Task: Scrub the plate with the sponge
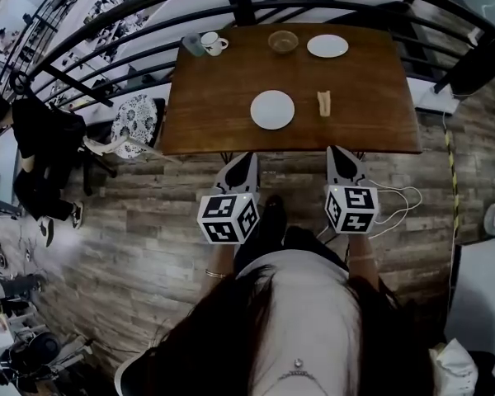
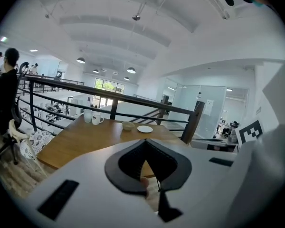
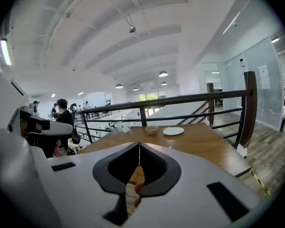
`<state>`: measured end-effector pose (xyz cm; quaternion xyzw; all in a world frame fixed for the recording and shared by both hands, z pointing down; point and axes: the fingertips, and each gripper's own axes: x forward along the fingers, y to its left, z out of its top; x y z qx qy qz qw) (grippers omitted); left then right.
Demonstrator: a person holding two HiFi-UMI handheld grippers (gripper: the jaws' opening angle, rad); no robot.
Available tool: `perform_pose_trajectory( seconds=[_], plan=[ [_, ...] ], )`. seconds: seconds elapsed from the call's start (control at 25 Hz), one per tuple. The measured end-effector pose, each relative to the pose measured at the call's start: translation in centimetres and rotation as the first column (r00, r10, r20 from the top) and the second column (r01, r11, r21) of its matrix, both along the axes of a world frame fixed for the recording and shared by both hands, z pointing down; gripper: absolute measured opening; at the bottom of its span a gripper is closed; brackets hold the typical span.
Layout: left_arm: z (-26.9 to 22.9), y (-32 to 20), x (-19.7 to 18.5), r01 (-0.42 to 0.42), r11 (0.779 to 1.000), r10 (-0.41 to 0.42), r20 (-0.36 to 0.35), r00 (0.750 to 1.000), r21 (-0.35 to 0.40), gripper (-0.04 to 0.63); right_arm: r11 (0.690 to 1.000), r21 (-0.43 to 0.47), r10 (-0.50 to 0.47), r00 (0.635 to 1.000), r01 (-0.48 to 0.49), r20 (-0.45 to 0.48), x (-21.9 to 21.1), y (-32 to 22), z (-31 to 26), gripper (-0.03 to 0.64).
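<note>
A white plate [image 1: 272, 109] lies near the front middle of the wooden table [image 1: 371, 122]. A tan sponge [image 1: 323, 102] lies just to its right. Both grippers hover off the table's near edge, above the floor. My left gripper [image 1: 247, 159] points at the plate, jaws shut and empty; in the left gripper view its tips [image 2: 145, 142] meet. My right gripper [image 1: 338, 153] points toward the sponge, also shut on nothing, its tips [image 3: 139, 144] together. The gripper bodies hide the near plate and the sponge in both gripper views.
At the table's far side stand a second plate [image 1: 327, 46], a small bowl [image 1: 283, 41], a white mug [image 1: 212, 43] and a glass [image 1: 193, 45]. A dark railing [image 1: 107, 52] runs behind the table. A patterned chair [image 1: 134, 122] and a seated person [image 1: 33, 151] are to the left. A white cable [image 1: 400, 200] lies on the floor.
</note>
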<state>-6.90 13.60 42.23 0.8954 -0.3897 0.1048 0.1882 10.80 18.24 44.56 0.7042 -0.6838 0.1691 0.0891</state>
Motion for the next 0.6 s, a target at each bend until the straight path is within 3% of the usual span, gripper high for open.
perform_pose_trajectory(
  seconds=[0.6],
  plan=[
    [1.9, -9.6, 1.5, -0.142, 0.99, 0.142, 0.02, 0.99, -0.025, 0.009, 0.991, -0.073, 0.111, 0.994, -0.111, -0.002, 0.7, -8.5, 2.3, 0.037]
  ],
)
